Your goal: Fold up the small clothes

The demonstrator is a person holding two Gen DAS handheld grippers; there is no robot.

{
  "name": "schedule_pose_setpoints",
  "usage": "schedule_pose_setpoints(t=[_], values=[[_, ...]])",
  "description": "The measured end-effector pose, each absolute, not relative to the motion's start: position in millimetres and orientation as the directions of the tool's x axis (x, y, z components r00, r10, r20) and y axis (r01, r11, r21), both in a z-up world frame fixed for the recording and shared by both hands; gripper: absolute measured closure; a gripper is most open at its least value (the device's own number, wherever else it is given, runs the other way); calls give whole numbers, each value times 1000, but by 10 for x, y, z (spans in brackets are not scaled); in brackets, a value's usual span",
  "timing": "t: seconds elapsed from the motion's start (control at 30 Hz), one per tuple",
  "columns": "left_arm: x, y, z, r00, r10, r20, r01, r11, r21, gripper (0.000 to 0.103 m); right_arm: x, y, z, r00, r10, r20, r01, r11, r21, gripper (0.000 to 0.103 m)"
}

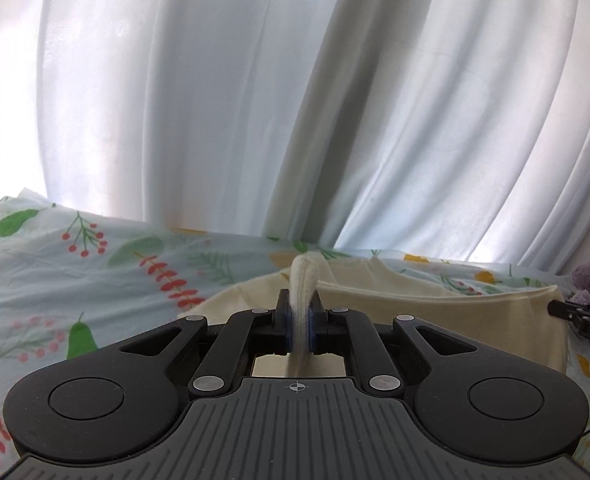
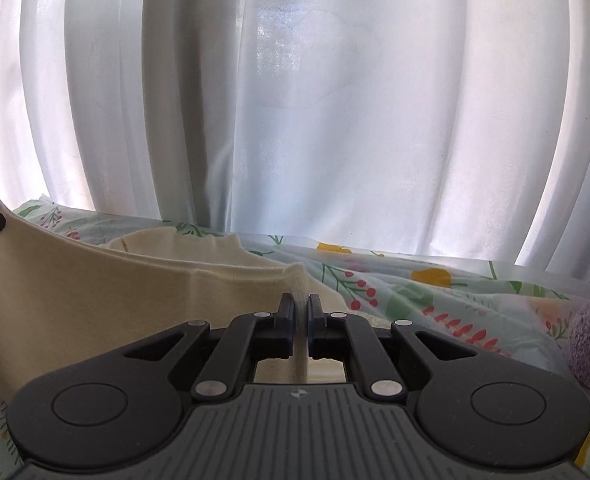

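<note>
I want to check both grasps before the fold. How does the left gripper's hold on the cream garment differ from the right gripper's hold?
The left gripper pinches a thick rolled bunch of the cream garment, and cloth rises above its tips. The right gripper pinches a thinner edge, with its jaws nearly together and cloth level with the tips. The raised cloth stretches away to the right of the left gripper and to the left of the right one. Both are shut on the same garment, over the floral sheet.

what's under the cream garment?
The floral sheet shows around the cream garment, which the left gripper and right gripper pinch and lift. Beneath its lower part is hidden.
</note>
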State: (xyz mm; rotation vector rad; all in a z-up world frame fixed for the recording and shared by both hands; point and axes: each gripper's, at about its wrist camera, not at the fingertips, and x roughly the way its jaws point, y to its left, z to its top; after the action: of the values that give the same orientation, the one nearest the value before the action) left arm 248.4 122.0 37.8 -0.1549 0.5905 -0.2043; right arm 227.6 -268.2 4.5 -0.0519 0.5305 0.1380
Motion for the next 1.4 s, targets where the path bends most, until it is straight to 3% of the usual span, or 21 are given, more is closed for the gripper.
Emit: schedule_pose_setpoints(t=[0.47,0.97,1.03,1.1,1.17,1.23,1.4], values=[[3637,1042,293,837,-120,-533,48,988,-147,93,3391,-2551,-65,882,-5,-472,-14,999,-36,98],[4118,987,-428,775,-10,-631,-36,998,-60,93,4059,-2404,-630,820,-72,-568,31,996,-81,97],[4151,999,-513,751,-13,-660,-33,998,-58,84,4082,-2373,-676,818,-65,-571,13,995,-95,97],[4101,1056,-521,730,-68,-680,-7,994,-107,81,4073,-2380,-675,805,-79,-588,22,994,-103,93],[3952,1171,-497,723,-175,-668,39,976,-213,75,3891,-2451,-567,817,-57,-574,22,997,-67,79],[3790,1276,-470,716,-220,-662,52,963,-263,63,3693,-2571,-522,830,5,-558,-10,1000,-7,54],[3828,1378,-623,667,-231,-708,19,956,-294,60,3693,-2716,-730,733,56,-678,-14,998,67,51]])
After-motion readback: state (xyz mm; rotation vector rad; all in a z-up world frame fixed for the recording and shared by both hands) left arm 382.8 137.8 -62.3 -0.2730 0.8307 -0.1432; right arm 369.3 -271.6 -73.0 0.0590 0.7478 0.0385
